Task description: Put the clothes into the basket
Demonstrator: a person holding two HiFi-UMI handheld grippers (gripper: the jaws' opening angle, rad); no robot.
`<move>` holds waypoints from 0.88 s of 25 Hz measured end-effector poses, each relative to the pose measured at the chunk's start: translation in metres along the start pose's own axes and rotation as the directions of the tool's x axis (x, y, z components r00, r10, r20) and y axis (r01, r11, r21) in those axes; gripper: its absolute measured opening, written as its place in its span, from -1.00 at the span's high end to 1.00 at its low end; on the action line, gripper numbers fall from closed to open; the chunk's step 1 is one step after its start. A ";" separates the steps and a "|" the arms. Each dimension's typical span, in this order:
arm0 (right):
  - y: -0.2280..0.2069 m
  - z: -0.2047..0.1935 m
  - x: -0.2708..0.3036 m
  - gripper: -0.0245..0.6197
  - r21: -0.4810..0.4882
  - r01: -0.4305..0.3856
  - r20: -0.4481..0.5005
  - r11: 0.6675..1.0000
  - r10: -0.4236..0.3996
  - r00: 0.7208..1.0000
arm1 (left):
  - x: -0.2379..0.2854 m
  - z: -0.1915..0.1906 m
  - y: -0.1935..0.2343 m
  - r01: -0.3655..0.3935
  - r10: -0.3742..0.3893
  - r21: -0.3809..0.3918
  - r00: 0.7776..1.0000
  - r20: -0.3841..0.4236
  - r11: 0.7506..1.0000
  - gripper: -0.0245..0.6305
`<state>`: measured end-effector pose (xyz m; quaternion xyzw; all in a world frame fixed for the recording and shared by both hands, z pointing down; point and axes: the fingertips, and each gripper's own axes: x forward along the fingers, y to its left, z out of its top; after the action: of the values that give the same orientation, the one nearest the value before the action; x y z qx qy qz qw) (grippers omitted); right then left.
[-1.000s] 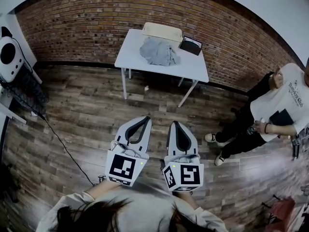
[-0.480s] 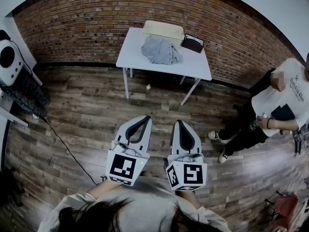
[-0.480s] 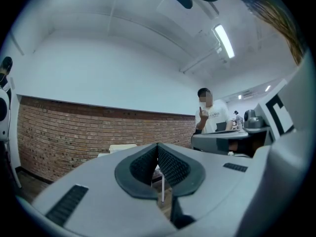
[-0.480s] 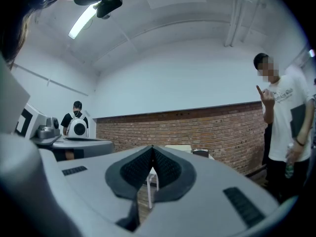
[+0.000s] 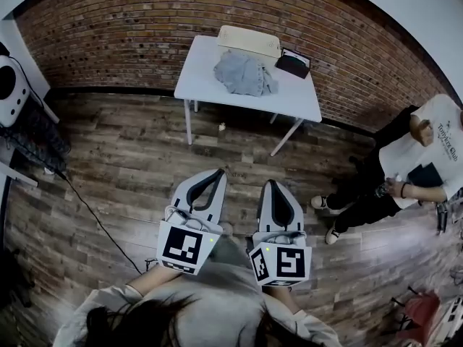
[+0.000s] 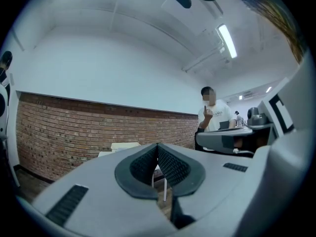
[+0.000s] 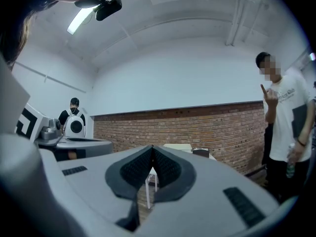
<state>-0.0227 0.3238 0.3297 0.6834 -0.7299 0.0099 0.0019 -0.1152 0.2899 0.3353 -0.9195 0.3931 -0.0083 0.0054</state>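
since a second ago i've edged slightly toward the white table [image 5: 293,101]. my left gripper [image 5: 216,172] and right gripper [image 5: 270,183] are pressed together, holding nothing. the grey clothes [image 5: 244,73] lie heaped there, just beside the cream basket [image 5: 249,41].

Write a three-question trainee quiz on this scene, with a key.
1. True or false: the grey clothes already lie inside the basket.
2. The left claw and the right claw are: A) open; B) shut and empty; C) shut on cloth.
3. What do the clothes rest on?
Key: 1 false; 2 B; 3 the white table.
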 end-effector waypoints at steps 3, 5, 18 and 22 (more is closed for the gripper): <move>-0.006 -0.002 0.017 0.90 -0.006 -0.002 0.002 1.000 0.002 1.000 | 0.015 -0.003 0.010 -0.004 0.004 0.000 1.000 -0.002 1.000 0.91; -0.011 -0.003 0.033 0.90 -0.014 -0.006 0.008 1.000 0.006 1.000 | 0.029 -0.004 0.019 -0.012 0.012 0.000 1.000 0.010 1.000 0.91; -0.092 0.015 0.207 0.90 -0.034 -0.065 0.029 0.997 0.066 0.997 | 0.200 0.014 0.090 -0.074 0.073 0.007 0.996 0.054 0.997 0.91; -0.125 0.022 0.267 0.90 -0.033 -0.077 0.026 0.997 0.078 0.997 | 0.261 0.018 0.113 -0.091 0.091 0.003 0.995 0.047 0.996 0.91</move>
<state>0.0847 0.0491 0.3133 0.6547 -0.7558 -0.0110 0.0027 -0.0161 0.0238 0.3183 -0.9006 0.4342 0.0125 0.0175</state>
